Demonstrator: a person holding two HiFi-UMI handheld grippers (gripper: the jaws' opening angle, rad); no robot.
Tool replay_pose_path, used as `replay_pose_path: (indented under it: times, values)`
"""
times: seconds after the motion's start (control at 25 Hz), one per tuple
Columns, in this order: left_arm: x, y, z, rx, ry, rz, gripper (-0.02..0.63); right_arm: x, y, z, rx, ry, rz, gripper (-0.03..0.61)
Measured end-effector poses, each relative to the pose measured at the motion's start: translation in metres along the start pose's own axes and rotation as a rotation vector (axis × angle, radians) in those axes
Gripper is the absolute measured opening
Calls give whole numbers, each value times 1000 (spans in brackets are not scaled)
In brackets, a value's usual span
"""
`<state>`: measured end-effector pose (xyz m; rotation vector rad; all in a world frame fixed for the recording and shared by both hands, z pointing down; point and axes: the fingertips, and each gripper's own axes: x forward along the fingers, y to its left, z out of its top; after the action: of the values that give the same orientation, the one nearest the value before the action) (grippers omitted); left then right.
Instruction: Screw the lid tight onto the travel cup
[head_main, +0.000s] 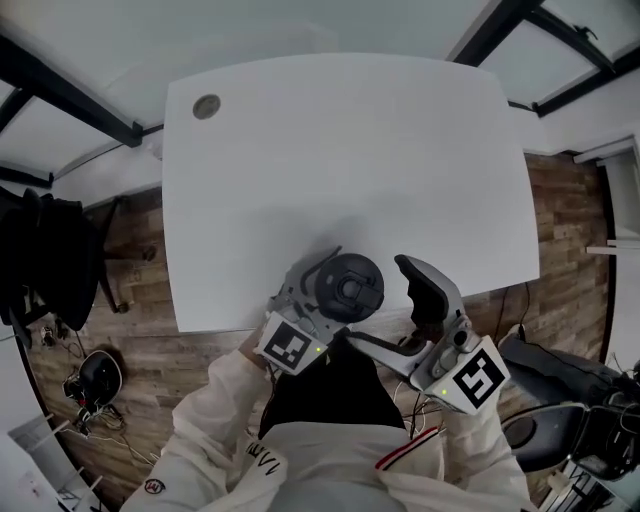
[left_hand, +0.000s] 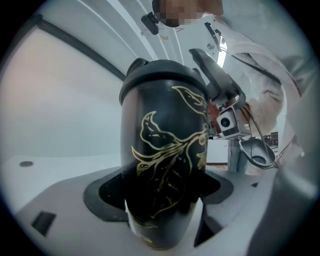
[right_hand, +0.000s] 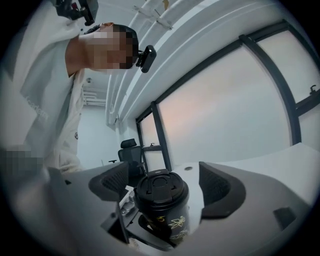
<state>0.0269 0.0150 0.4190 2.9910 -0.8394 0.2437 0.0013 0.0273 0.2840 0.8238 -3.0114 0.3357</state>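
Observation:
The travel cup is black with a gold leaf pattern and carries its dark lid. It stands upright between the jaws of my left gripper, whose pads press on its lower body from both sides. In the head view the lid shows from above near the table's front edge, with the left gripper at its left. My right gripper is just right of the cup, jaws spread. In the right gripper view the lid lies ahead of the right gripper, with a gap at each pad.
The white table stretches away, with a round grommet at its far left corner. Wooden floor lies on both sides. Dark clothing hangs at the left. An office chair stands by the window frame.

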Motion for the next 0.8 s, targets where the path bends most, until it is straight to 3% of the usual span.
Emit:
replay_pose_path:
  times: [0.28,0.48,0.64,0.8]
  values:
    - [-1,-5,-2,21,-14,-145,403,22,8,-14,-67,77,228,506]
    - [0,-10,-3,31,-30,-243,403,31,13,-32,-174,140,369,508]
    - [2,-13,-5,31,-34,-310,403,36,13,-47,-176,169,466,506]
    - [0,-16,-6,7,-58,-331,403,40,16,-51,-166,155,509,505]
